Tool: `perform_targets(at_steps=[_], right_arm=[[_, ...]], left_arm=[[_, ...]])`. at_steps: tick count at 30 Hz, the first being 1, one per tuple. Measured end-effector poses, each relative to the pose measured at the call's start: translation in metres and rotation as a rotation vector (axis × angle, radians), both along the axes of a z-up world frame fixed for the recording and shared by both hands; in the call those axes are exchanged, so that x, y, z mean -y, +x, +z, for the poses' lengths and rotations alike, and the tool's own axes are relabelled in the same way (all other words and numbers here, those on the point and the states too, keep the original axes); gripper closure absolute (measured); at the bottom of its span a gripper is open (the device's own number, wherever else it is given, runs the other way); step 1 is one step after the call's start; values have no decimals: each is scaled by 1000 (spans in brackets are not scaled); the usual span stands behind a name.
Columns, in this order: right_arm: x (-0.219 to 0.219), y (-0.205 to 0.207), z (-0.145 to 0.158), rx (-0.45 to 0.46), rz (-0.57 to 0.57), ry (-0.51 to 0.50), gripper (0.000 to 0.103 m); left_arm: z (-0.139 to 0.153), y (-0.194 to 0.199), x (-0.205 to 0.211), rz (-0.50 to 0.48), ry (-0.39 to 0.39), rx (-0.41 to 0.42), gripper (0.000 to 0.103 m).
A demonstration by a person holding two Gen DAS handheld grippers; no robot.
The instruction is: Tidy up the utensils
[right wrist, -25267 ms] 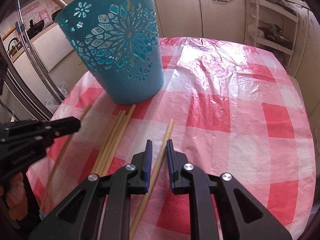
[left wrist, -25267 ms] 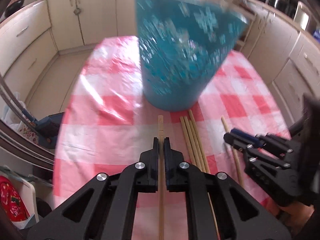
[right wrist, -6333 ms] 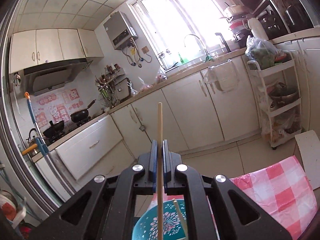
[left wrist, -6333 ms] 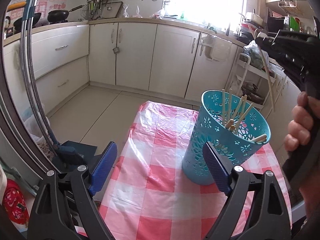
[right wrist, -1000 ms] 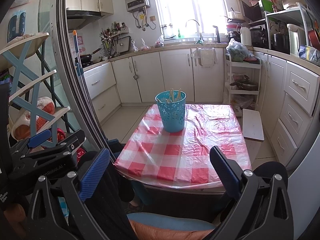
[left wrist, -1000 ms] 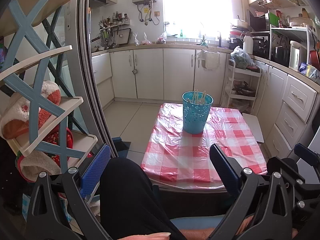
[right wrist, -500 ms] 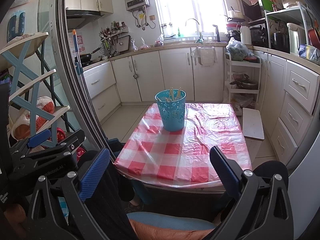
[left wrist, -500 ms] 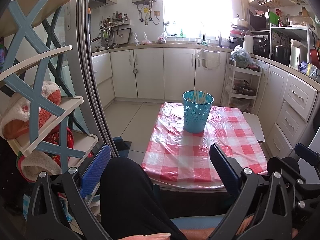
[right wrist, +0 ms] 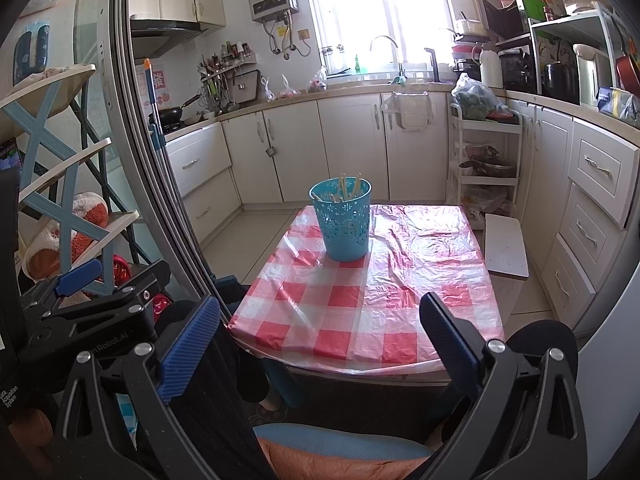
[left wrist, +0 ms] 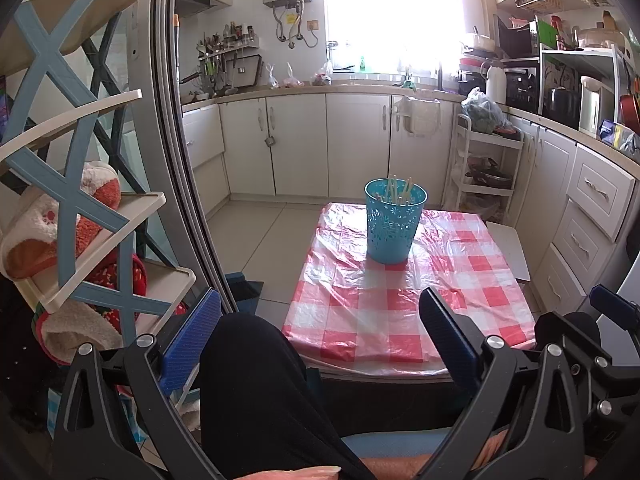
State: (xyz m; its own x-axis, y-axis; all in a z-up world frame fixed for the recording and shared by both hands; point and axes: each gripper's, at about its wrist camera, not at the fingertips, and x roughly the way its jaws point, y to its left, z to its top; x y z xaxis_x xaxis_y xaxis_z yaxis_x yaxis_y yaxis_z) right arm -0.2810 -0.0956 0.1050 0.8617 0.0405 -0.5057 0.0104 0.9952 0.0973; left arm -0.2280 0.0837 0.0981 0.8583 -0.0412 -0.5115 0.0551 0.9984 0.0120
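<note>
1. Chopsticks (left wrist: 400, 190), pale wooden sticks, stand bunched inside a turquoise perforated plastic basket (left wrist: 394, 224), with their tips poking above its rim; the right wrist view shows the same sticks (right wrist: 347, 189) in the same basket (right wrist: 344, 224).
2. That basket sits upright on a red-and-white checked plastic tablecloth (left wrist: 400, 304), near the far edge of the tabletop and toward its far left corner.
3. Apart from the basket, the cloth carries nothing, and its glossy surface is wrinkled and catches light from the window (left wrist: 388, 12).
4. The left gripper (left wrist: 320, 332) is held well back from the table's near edge, its two blue-padded fingers (left wrist: 190, 338) spread wide apart with nothing between them.
5. The right gripper (right wrist: 320, 336) is likewise held back from the near edge, its fingers (right wrist: 190, 344) spread wide and empty.
6. Each gripper shows at the edge of the other's view: the right one at the lower right of the left wrist view, the left one at the lower left of the right wrist view.
7. A person's leg in dark trousers (left wrist: 256, 392) fills the space below the left gripper.
8. A small white board (right wrist: 505, 246) rests just beside the right edge of the table, in front of cream kitchen cabinets (right wrist: 592, 208).
</note>
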Motion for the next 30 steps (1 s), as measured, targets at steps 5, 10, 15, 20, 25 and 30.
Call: perform_targets(at_steps=[5,10,15,20,25,30], right_arm=[[0,0,-1,-2,0,1,7],[0,-2,-5,-4,-1,1,7],[0,-1,-5,-8,-1,1,7],[8,14,-20,-59,-6,5,7],[36,48,-45,-123,-85,-11,7],[65,112,-82,-211,-149,-65,7]], left_arm=[[-2,-1,-4,-4,2,-5,7],[-3,-3,-6,-5,3,-6,7],[-4,-3,-8,-16,-5,-14,7],[-18,15,-25,-119,-144,-106,7],[-36,46,-22,-82,-19,-95,7],[-75,125,-15,-56,21,-215,7]])
